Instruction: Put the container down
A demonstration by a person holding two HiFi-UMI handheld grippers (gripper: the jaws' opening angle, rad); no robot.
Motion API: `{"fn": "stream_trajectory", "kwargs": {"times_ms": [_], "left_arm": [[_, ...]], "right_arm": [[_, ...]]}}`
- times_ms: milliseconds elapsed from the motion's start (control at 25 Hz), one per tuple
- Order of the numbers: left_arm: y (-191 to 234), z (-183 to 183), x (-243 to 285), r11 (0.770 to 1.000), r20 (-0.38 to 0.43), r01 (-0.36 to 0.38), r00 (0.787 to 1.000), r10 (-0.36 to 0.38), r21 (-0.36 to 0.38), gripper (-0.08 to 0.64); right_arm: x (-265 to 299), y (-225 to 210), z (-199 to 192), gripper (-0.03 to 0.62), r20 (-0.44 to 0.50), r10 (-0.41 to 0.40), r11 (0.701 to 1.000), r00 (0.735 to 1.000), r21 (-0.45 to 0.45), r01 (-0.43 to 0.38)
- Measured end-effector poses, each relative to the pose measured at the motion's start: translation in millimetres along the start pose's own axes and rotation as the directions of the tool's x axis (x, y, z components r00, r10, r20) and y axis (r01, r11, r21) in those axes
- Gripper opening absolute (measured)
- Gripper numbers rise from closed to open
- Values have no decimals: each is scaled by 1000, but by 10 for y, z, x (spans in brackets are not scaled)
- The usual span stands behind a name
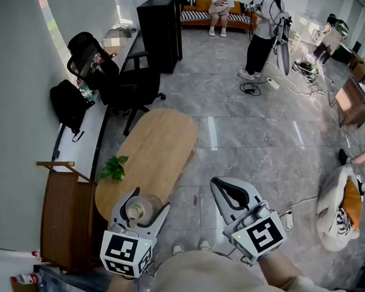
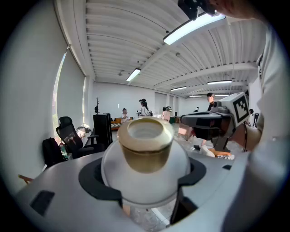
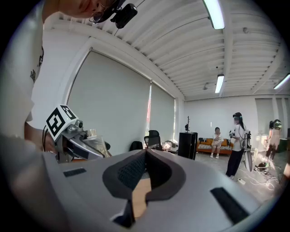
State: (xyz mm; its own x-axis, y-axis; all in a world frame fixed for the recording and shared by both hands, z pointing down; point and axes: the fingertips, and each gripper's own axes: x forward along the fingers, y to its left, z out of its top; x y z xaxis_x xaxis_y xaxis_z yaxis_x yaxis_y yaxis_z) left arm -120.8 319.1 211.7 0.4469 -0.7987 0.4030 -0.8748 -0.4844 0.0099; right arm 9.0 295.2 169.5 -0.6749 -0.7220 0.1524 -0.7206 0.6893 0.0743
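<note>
**Oval table below, container not yet set down**

Grey floor tiles and a wooden table (image 1: 160, 137) fill the room under you, with a small plant (image 1: 114, 168) at the table's near left edge. Your left gripper (image 1: 146, 200) has its jaws spread wide around the round body of the container (image 1: 139, 210), pinching it upright with the gold lid (image 2: 145, 135) on top. In the head view it sits over the table's near end, seemingly held aloft. Your right gripper (image 1: 219, 184) has its jaws pressed together on nothing, off beside the table over the floor.

You look to be at the carry-and-place step. Next, lower the container straight onto bare wood, clear of the plant and back from the edge. Keep it level, and open up only once its base rests.
</note>
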Motion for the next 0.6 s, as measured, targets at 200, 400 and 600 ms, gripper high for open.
{"fn": "stream_trajectory", "kwargs": {"times_ms": [200, 400, 600], "left_arm": [[15, 2, -10, 1000, -3, 2, 1000, -2, 3, 334], [-50, -8, 1, 1000, -4, 8, 1000, -8, 8, 334], [-159, 17, 17, 1000, -5, 12, 1000, -12, 12, 334]], "right_arm": [[20, 9, 9, -5, 8, -10, 999, 1000, 44, 9], [-39, -21, -74, -5, -4, -16, 999, 1000, 40, 16], [-135, -83, -77, -5, -4, -21, 998, 1000, 52, 21]]}}
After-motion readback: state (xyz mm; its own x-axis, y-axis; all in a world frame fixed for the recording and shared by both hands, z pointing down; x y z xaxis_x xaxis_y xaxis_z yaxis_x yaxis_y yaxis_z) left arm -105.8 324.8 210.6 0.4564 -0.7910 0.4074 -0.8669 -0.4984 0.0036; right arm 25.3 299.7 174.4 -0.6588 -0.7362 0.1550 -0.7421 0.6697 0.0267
